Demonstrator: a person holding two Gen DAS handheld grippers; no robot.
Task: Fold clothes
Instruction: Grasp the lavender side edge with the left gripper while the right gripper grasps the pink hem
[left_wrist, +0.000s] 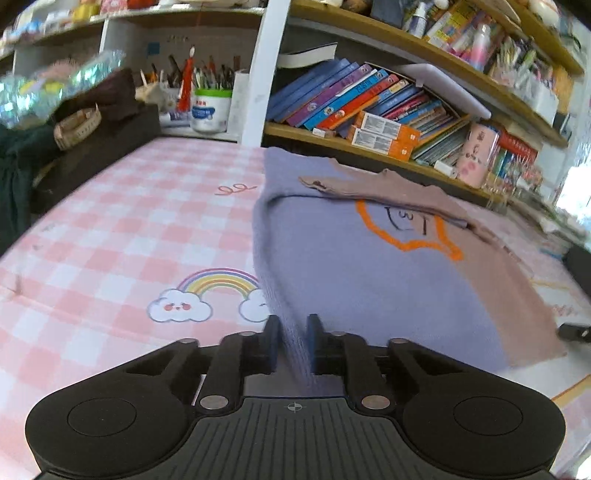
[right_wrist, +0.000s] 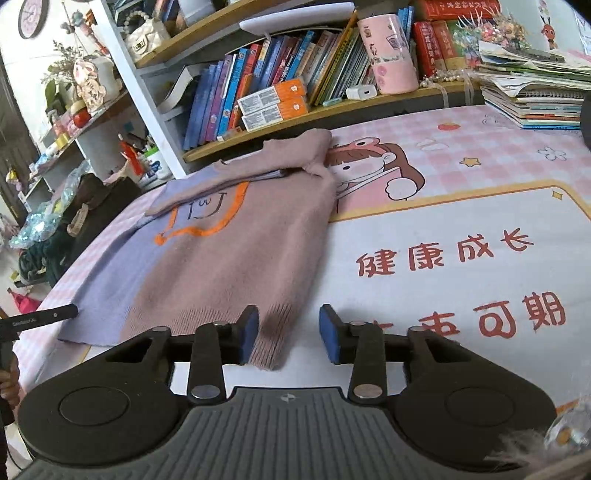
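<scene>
Two grippers work over one knit sweater (right_wrist: 229, 254), half lilac and half dusty pink, spread flat on a pink checked table cover (left_wrist: 122, 221). In the left wrist view, the left gripper (left_wrist: 291, 343) has its blue pads (left_wrist: 274, 343) drawn narrow, pinching the lilac hem edge, which rises in a ridge between them and runs away toward twelve o'clock. In the right wrist view, the right gripper (right_wrist: 289, 334) stands wide apart, gripping nothing; the pink ribbed hem corner lies just inside its left pad, apparently touching it, while the other pad sits over bare cover. A pink sleeve (right_wrist: 258, 162) is folded across the chest, half covering an orange outline (right_wrist: 207, 221) with a drawn face. From the right view the sweater fills the ten-to-twelve o'clock area. At two o'clock the cover carries red characters reading 健康成长 (right_wrist: 443, 254), with 可期 (right_wrist: 521, 317) legible below and the characters before them hidden by the gripper. A cartoon girl (right_wrist: 373, 173) is printed beyond the sweater at one o'clock. In the left view a rainbow with clouds (left_wrist: 210, 295) sits at eleven o'clock. Bookshelves (right_wrist: 280, 74) line the far edge; orange boxes (right_wrist: 273, 103) there bear labels too small to read.
</scene>
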